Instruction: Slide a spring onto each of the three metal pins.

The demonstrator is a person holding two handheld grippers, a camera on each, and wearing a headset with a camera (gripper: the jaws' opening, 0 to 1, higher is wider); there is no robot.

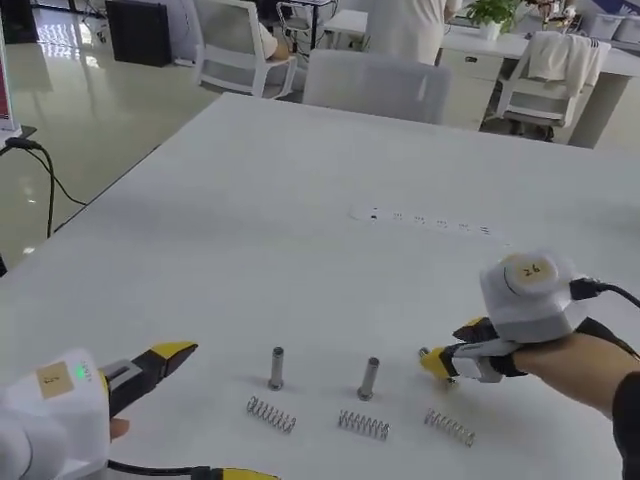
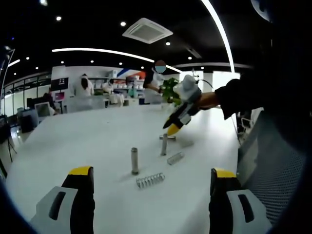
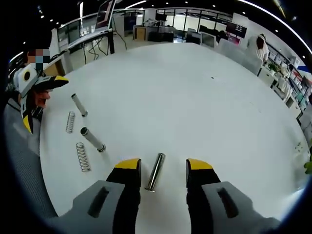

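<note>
One shiny metal pin (image 3: pixel 155 171) sits between the jaws of the right gripper (image 3: pixel 164 165). The yellow-tipped jaws stand a little apart and do not squeeze it. Two more pins (image 1: pixel 277 368) stand upright between it and the left gripper (image 2: pixel 151 170), whose jaws gape wide on nothing. Three curly wire springs (image 1: pixel 363 425) lie flat in a row beside the pins. The table (image 1: pixel 300 200) is white and smooth. Past it are pale chairs (image 1: pixel 240 50) and a glossy floor (image 1: pixel 80 100).

Glossy white plastic, tipped yellow, on my left gripper (image 2: pixel 152 171) and right gripper (image 3: pixel 163 165) — smooth matt white tabletop (image 1: pixel 300 200) below; pins (image 1: pixel 277 367) of satin grey metal, springs (image 1: pixel 271 413) of bright wire.
</note>
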